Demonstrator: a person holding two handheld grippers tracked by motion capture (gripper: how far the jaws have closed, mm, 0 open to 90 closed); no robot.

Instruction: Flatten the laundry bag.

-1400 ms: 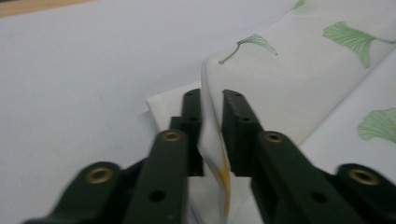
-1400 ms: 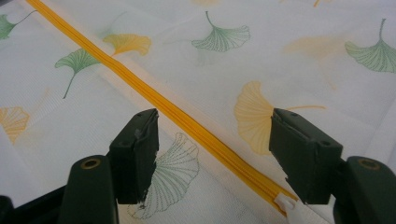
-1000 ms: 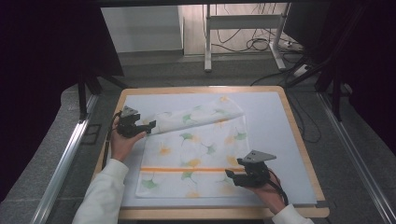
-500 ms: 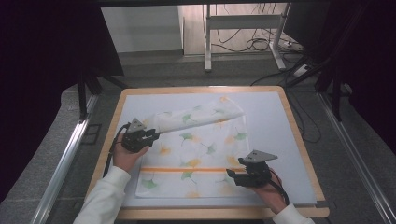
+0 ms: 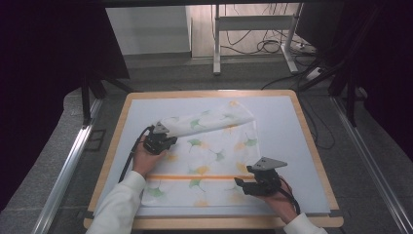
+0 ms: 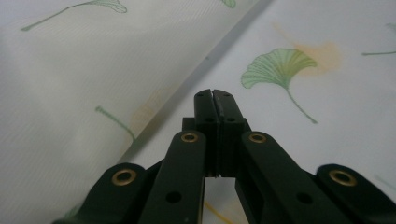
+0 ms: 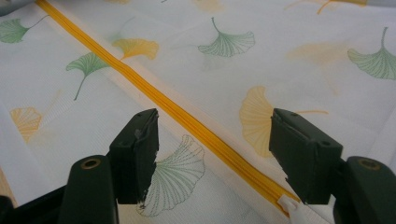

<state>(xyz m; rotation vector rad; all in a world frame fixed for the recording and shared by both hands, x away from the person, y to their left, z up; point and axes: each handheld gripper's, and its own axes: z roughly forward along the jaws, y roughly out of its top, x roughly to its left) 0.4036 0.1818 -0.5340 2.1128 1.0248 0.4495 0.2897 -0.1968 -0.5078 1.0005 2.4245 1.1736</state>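
- Ginkgo-printed cloth bag [image 5: 209, 161] lies spread on the white mat [image 5: 287, 126] in the middle of the table [image 5: 311, 146], near its front edge; its far left part is folded over towards the right, so a doubled flap [image 5: 209, 119] rests on the lower layer.
- An orange zipper [image 5: 195, 177] runs across the near part of the bag, with its white pull [image 7: 292, 205] at the right end, probably why the right hand waits there.
- Left claw [image 5: 163, 141] sits at the near edge of the folded flap. Its jaws have just been closing and now meet, with no cloth visible between the tips in the left gripper view [image 6: 214, 100]; the fold line runs just beside them. It seems the flap has been let go so that it stays laid down.
- Right claw [image 5: 246, 184] rests low on the bag's near right part with its jaws standing wide apart, straddling the zipper without pinching it; it looks placed to weigh the cloth down while the other side is folded.
- Beyond the table's far side, a metal stand [image 5: 253, 34] and loose cables [image 5: 272, 46] lie on the floor.
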